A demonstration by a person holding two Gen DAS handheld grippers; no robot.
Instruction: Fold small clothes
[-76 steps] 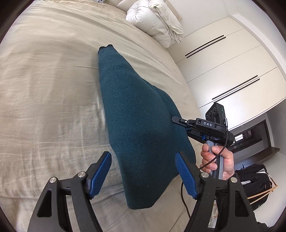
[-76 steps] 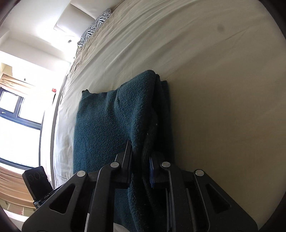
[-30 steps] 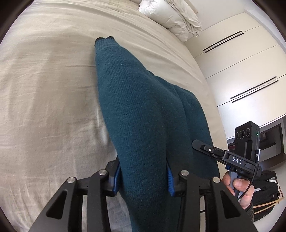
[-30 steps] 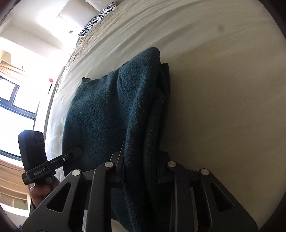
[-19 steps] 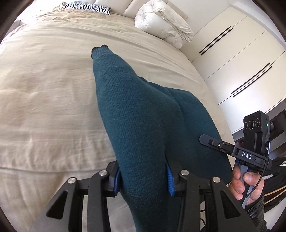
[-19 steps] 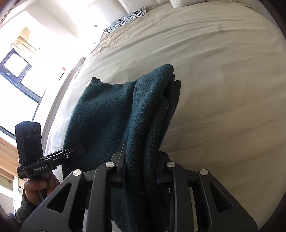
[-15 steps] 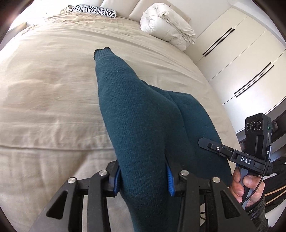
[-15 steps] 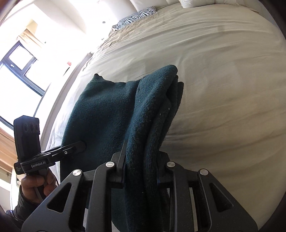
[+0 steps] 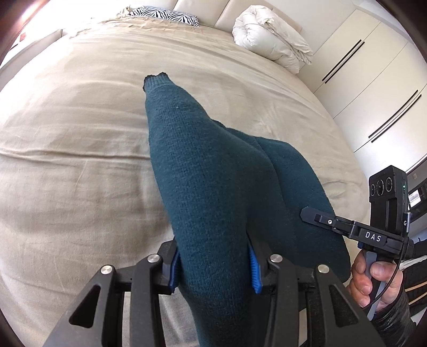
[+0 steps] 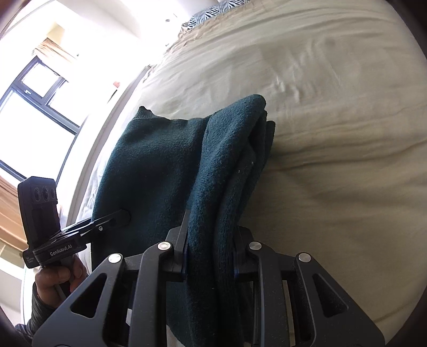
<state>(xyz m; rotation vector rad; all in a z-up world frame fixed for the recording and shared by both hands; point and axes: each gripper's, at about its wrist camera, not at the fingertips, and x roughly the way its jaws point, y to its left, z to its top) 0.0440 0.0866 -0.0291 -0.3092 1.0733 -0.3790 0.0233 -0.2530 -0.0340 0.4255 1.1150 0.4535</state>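
A dark teal knit sweater stretches from both grippers out over the beige bed, its ribbed cuff farthest away. My left gripper is shut on a thick fold of it, blue pads pressed into the knit. My right gripper is shut on a bunched, layered edge of the same sweater. In the left wrist view the right gripper shows at the sweater's right side, held by a hand. In the right wrist view the left gripper shows at the sweater's left.
A rolled white duvet and a zebra-print pillow lie at the head of the bed. White wardrobe doors stand to the right, and a window lies beyond the bed's left edge.
Both grippers have travelled together across the bed with the sweater held. More of the headboard end, pillow and duvet has come into view. Neither grip has changed.
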